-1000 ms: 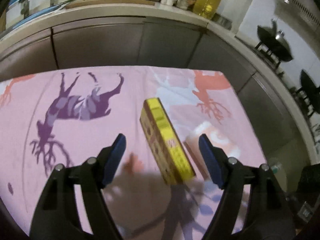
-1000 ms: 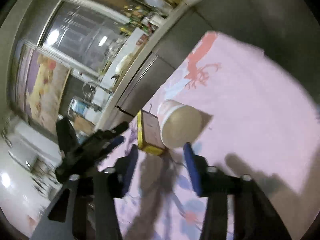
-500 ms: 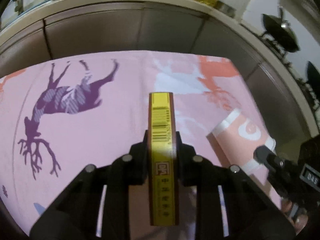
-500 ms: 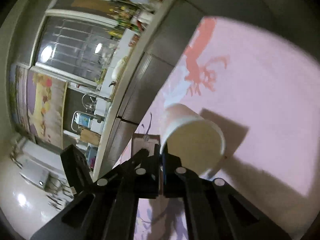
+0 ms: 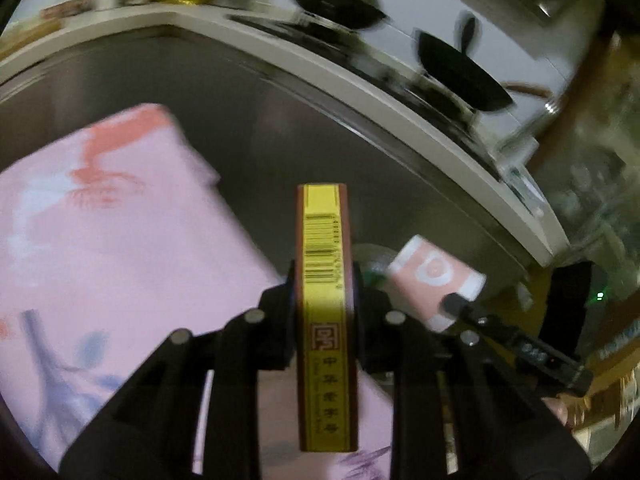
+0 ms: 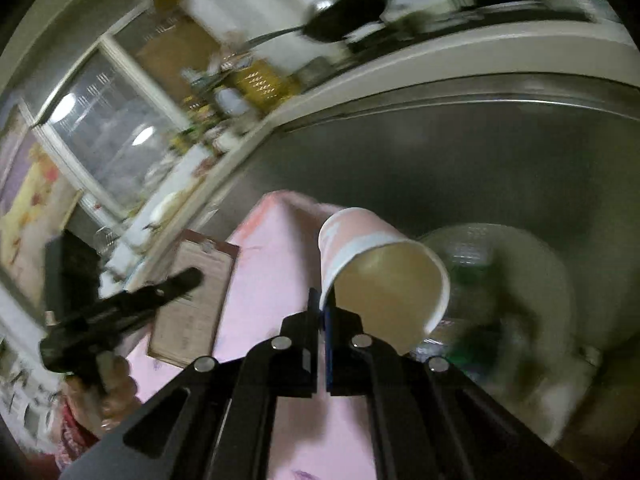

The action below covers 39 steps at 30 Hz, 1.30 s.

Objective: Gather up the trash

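My left gripper (image 5: 325,280) is shut on a flat yellow and brown box (image 5: 325,292), held edge-up above the right end of the pink tablecloth (image 5: 100,220). My right gripper (image 6: 322,312) is shut on the rim of a pink and white paper cup (image 6: 372,264), tilted with its mouth toward the camera. The cup (image 5: 434,284) and the right gripper also show in the left wrist view, to the right of the box. The box (image 6: 192,296) shows in the right wrist view at left. A round bin (image 6: 532,280) holding plastic trash lies below, beyond the cup.
Grey cabinet fronts (image 5: 260,120) and a pale countertop (image 5: 360,80) with black pans (image 5: 336,0) run behind the table. The table edge (image 6: 280,208) ends just left of the bin. The views are motion-blurred.
Both grippers closed on their objects, lifted them off the cloth and swung right, past the table's end toward the bin.
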Tool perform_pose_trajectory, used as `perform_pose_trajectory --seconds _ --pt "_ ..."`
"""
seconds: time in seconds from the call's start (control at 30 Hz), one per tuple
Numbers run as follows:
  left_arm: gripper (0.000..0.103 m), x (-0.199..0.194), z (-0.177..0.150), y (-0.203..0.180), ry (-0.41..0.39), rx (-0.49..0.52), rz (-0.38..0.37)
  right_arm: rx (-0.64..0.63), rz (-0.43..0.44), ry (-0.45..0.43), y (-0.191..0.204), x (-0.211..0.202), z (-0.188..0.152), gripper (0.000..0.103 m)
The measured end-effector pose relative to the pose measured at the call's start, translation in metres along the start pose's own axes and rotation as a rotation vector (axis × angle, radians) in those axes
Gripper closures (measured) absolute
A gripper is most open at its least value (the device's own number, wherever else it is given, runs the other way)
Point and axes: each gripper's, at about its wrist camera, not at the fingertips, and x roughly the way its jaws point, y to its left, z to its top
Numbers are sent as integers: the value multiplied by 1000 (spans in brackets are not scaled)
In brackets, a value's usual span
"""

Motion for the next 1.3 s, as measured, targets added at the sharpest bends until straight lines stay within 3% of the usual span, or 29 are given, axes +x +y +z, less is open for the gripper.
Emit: perform_pose_trajectory --seconds 0.07,0.23,0.27,0.3,0.37,0.4,0.43,0.6,0.77,1.03,1.17,1.3 --pt "81 28 -2 -27 35 24 -32 23 -31 17 -24 -2 -4 103" --pt "75 80 -12 -67 83 73 -7 84 -106 46 -57 14 -9 103" --pt "62 90 -13 -72 97 81 -2 95 -117 55 -63 18 -10 102" --pt "41 95 -13 -74 107 84 8 116 -118 80 -71 26 -10 99" --pt "26 102 -13 -76 92 79 55 162 -115 113 -83 35 -10 75" --pt "26 100 -14 -75 74 78 65 187 -109 113 -88 36 -10 45" --pt "26 99 -14 -75 67 78 66 202 -106 109 -91 34 -11 35" --pt "26 76 -19 -75 40 85 88 201 -75 55 -81 12 -8 35" --pt "26 23 -33 -71 -46 144 120 184 -108 -87 -56 -25 -14 35" --pt "26 -63 -63 -37 -139 129 174 85 -91 -203 7 -54 -39 35" --pt "20 -103 -78 -10 -178 94 293 86 -61 -259 36 -66 -61 35" --pt "20 -137 -89 8 -198 34 363 56 -97 -329 64 -79 -82 35"
